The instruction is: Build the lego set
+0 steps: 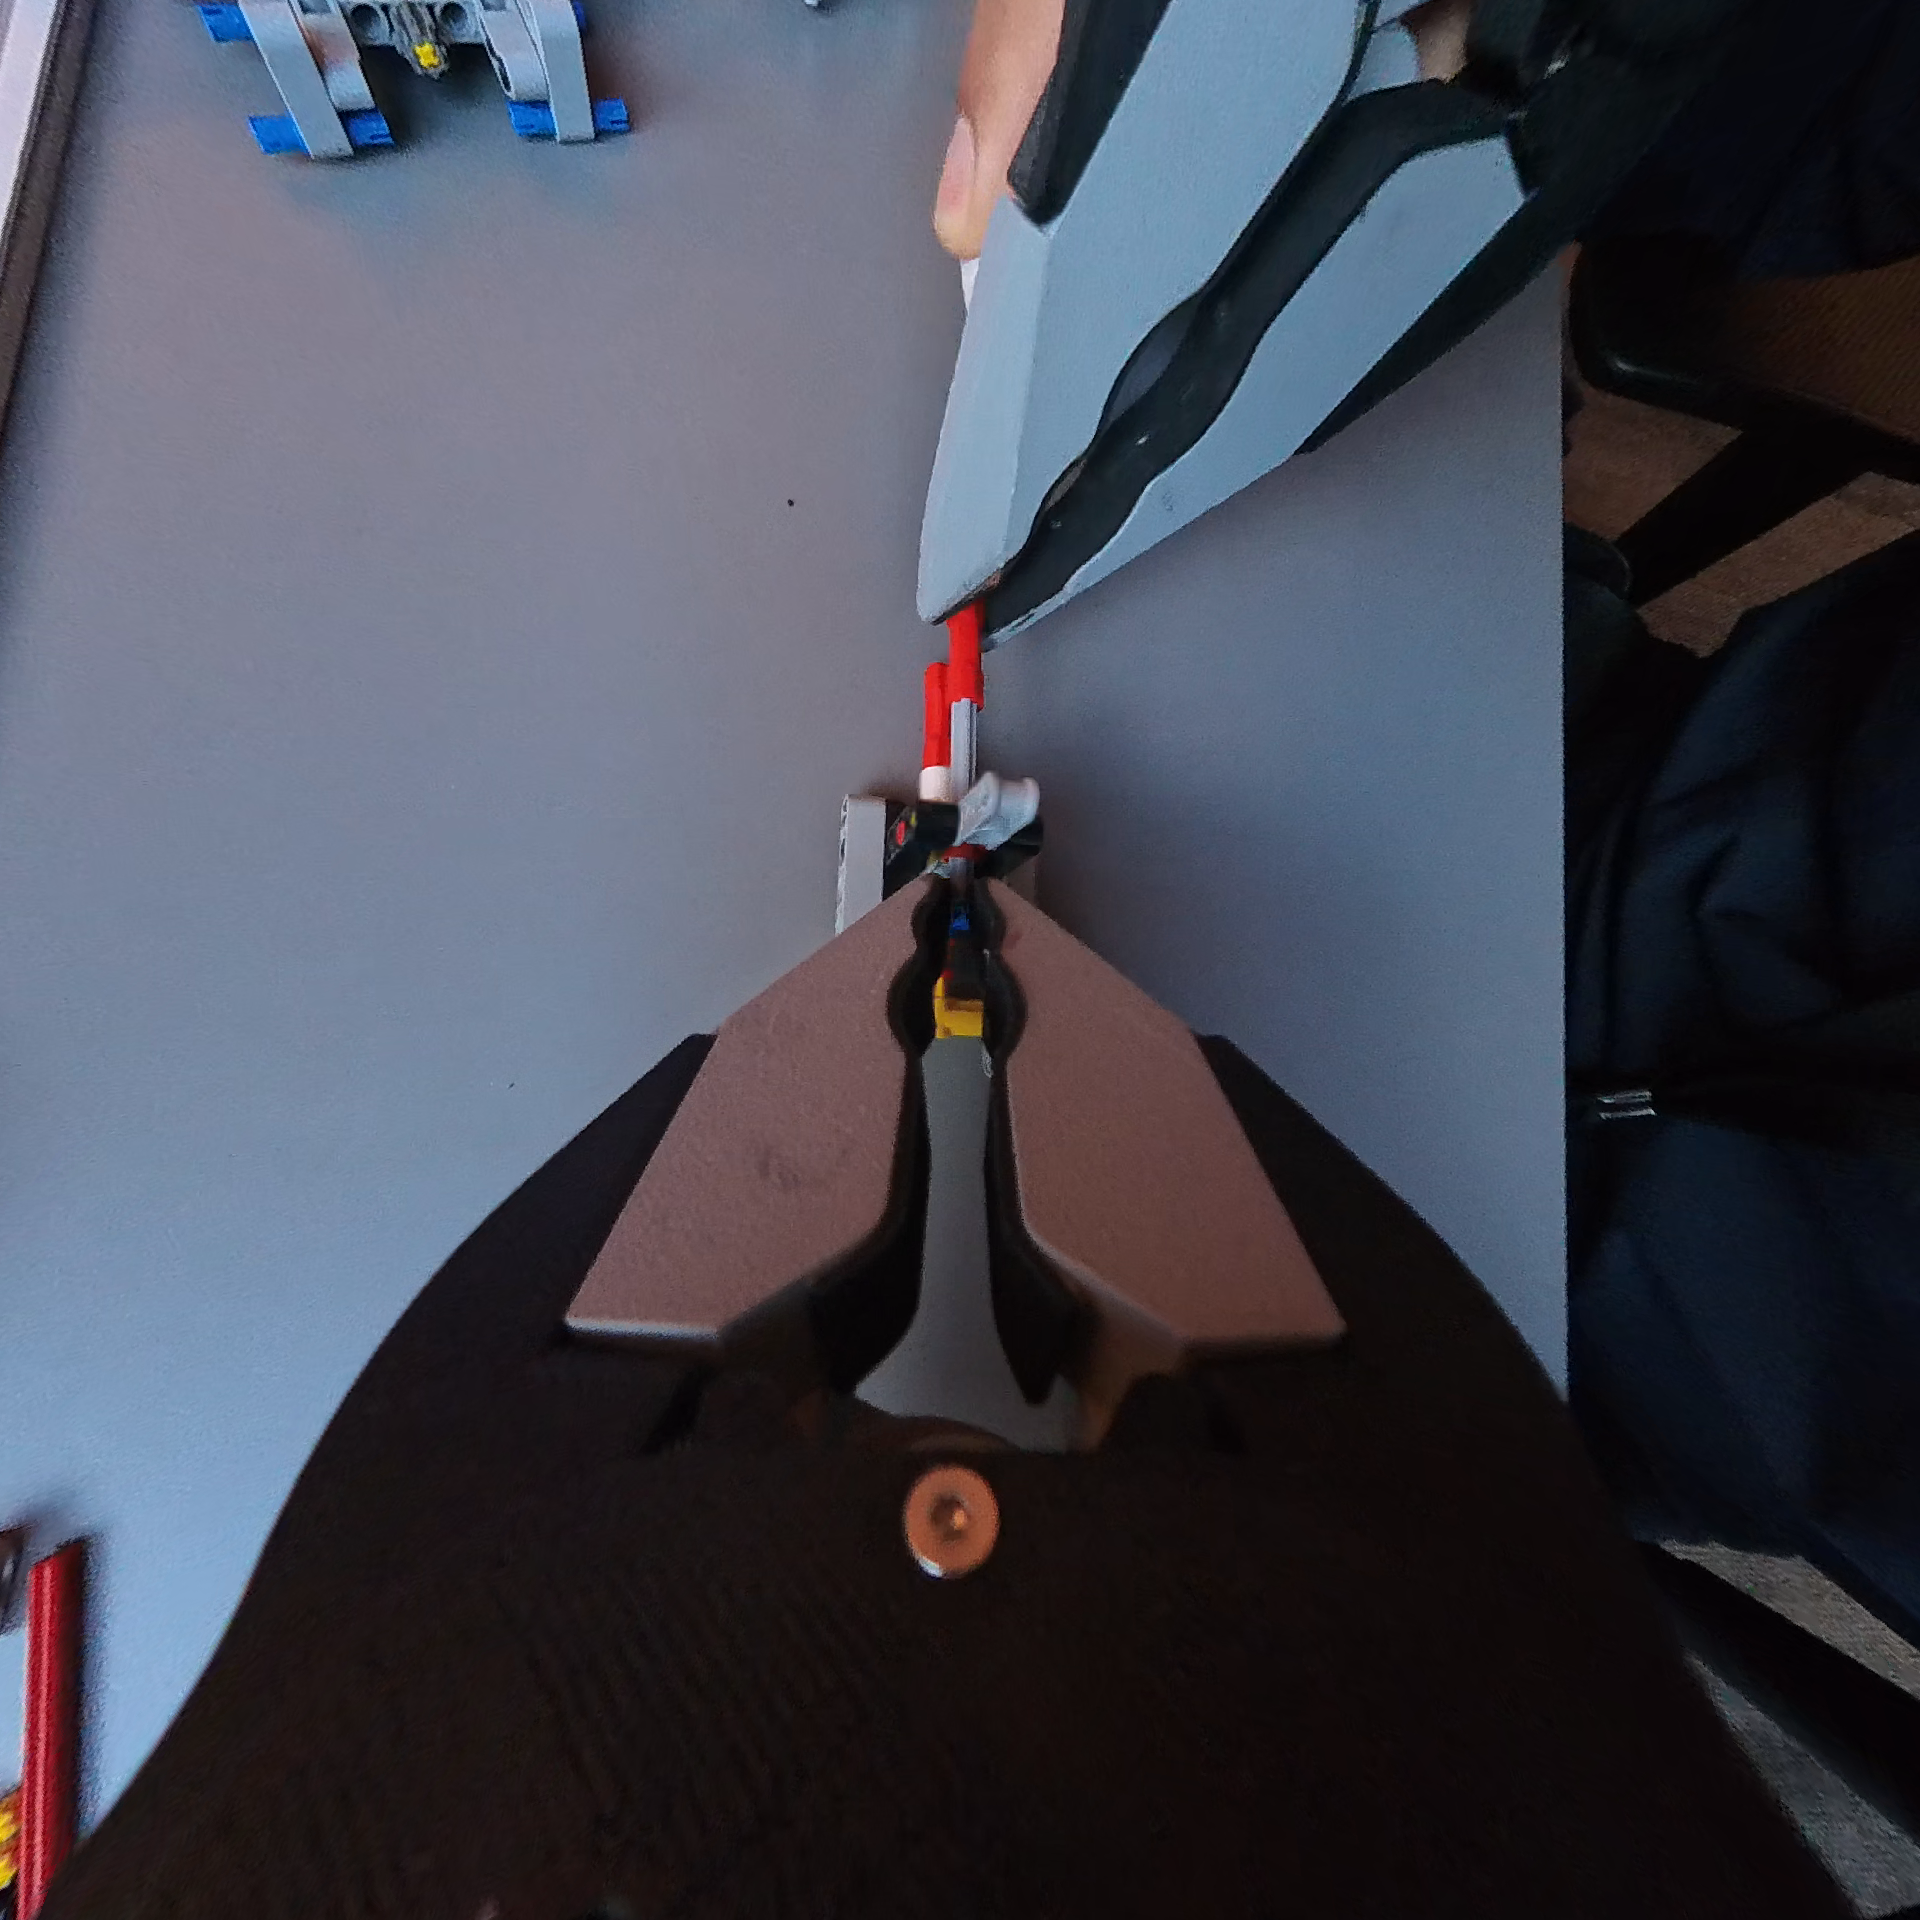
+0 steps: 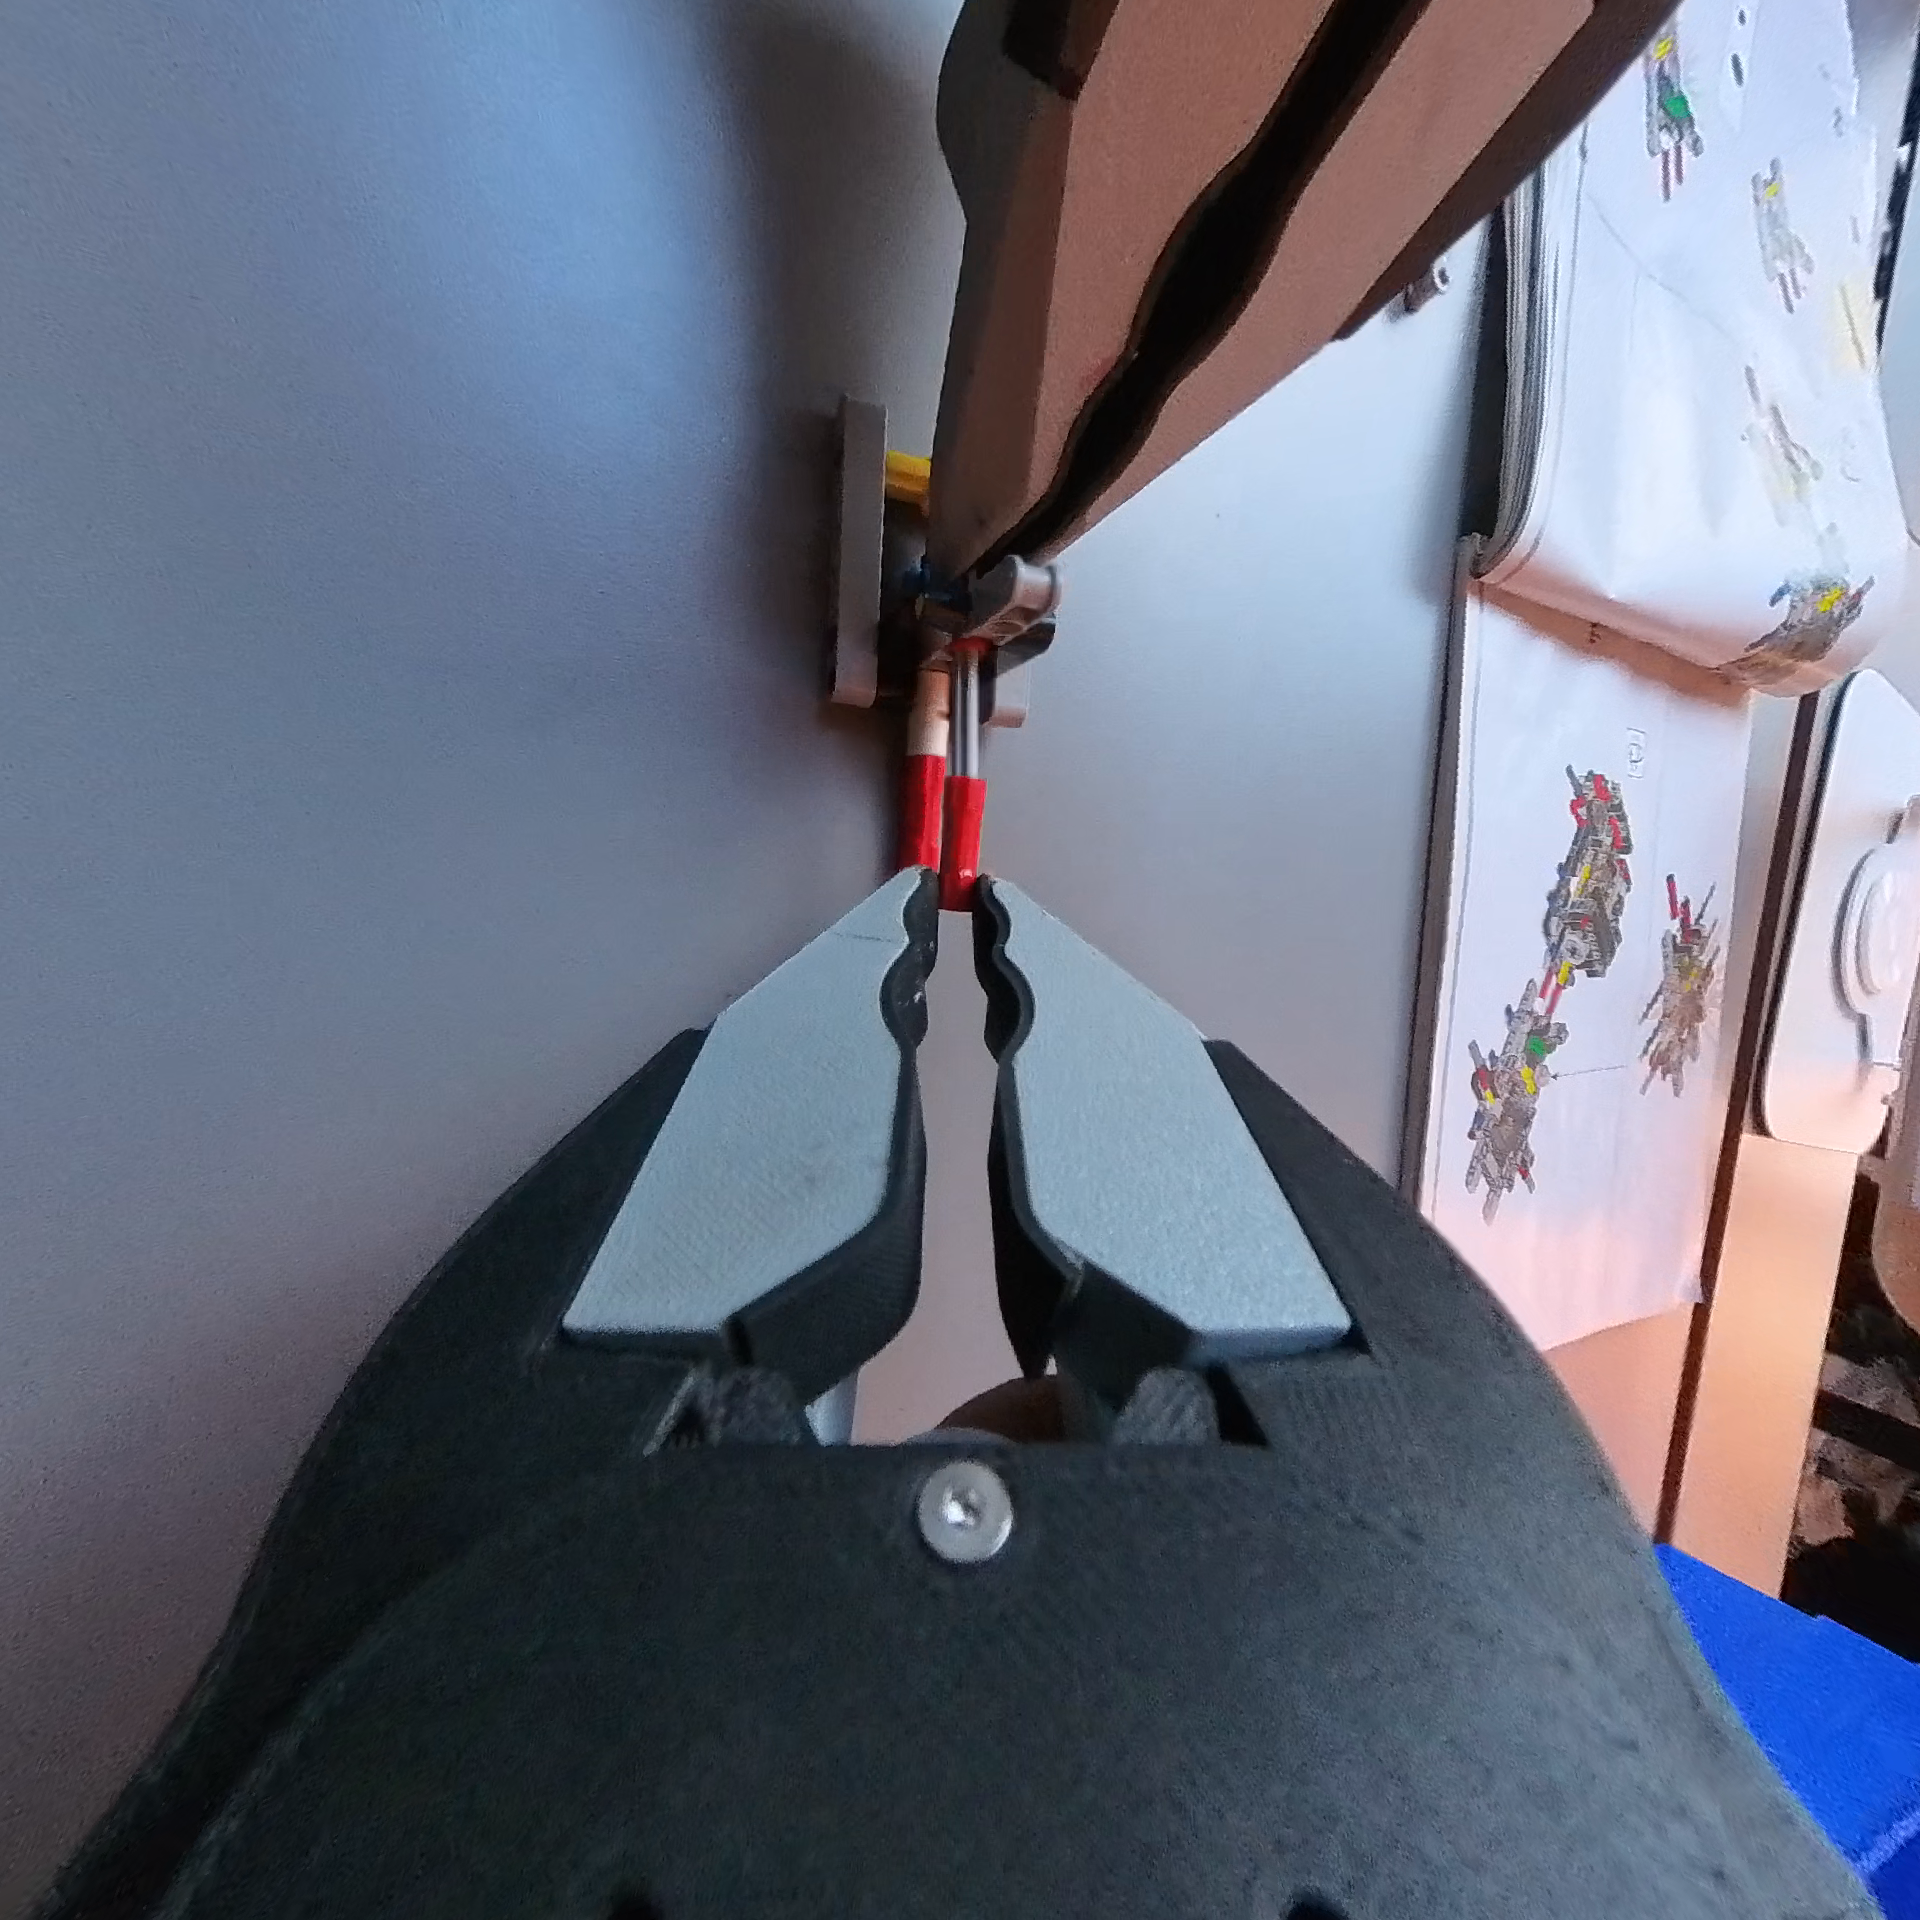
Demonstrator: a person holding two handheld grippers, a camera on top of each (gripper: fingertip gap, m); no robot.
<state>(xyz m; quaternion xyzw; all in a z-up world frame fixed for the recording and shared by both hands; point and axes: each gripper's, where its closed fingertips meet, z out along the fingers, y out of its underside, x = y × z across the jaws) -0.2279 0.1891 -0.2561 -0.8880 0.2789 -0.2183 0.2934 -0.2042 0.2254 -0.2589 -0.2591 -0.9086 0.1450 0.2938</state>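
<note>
A grey surface [image 1: 416, 727] carries a small brick assembly [image 1: 961, 831], which both grippers grasp from opposite ends. The left gripper [image 1: 962, 891] is clenched on its black and yellow body, directly ahead. The right gripper [image 2: 957, 899] pinches the red sleeve [image 2: 962, 847] at its fingertips.

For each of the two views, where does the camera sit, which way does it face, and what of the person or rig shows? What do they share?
Left wrist view: sits behind the brown left tongs, looking down at the grey table; they clamp a small brick assembly; a thumb shows.
Right wrist view: sits behind the grey right tongs, facing the opposite way; they pinch its red tube.
Shared: assembly, table, both tongs.
</note>
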